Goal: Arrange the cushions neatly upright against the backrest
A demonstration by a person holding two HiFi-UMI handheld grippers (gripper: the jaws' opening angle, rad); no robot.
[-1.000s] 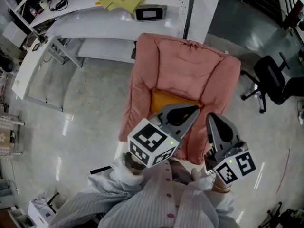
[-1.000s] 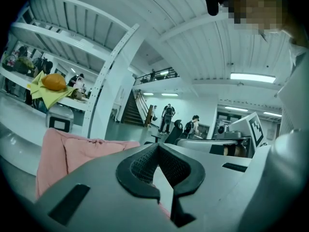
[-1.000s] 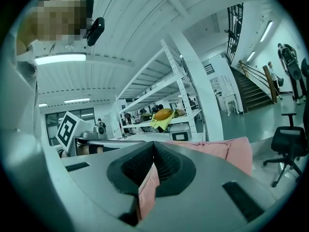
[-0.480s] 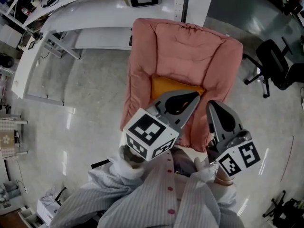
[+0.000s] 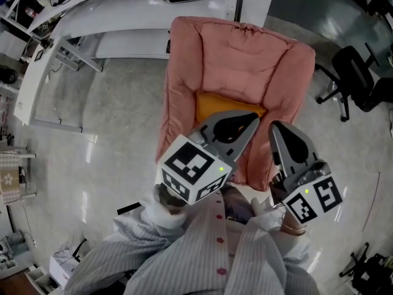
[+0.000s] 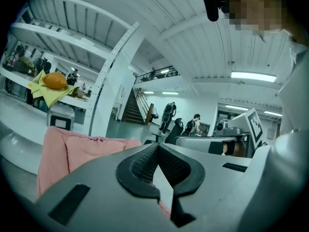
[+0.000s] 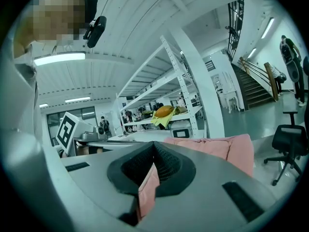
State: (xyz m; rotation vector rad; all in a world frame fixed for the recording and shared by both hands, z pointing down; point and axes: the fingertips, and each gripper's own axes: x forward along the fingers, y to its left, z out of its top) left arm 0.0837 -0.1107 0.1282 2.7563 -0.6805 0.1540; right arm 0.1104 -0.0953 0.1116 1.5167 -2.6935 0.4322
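- Head view: An orange fabric cushion sat on the seat of a pink padded fabric armchair, at the foot of the backrest. Its near part was hidden behind the left tongs. The visible strip ran armrest to armrest, so its long axis lay across the seat. Whether it stood upright or lay flat could not be told. The chair's backrest faced the white counter, and its open seat pointed toward the person. The right tongs hovered over the chair's right armrest. Neither pair touched the cushion.
- Left gripper view: The left tongs were clenched and carried nothing. The top of the pink backrest rose behind them. The cushion itself was out of sight here. Judged by its plump look, it would be light and soft and would sag in a grip. A pinch on a top corner or along the upper seam seemed the surest hold.
- Right gripper view: The right tongs were likewise clenched on nothing, with only pink upholstery showing through the slit between them. The armchair's padded edge lay just beyond. Both pairs would need to open before any hold, and cloth this loose could slip from a shallow bite.
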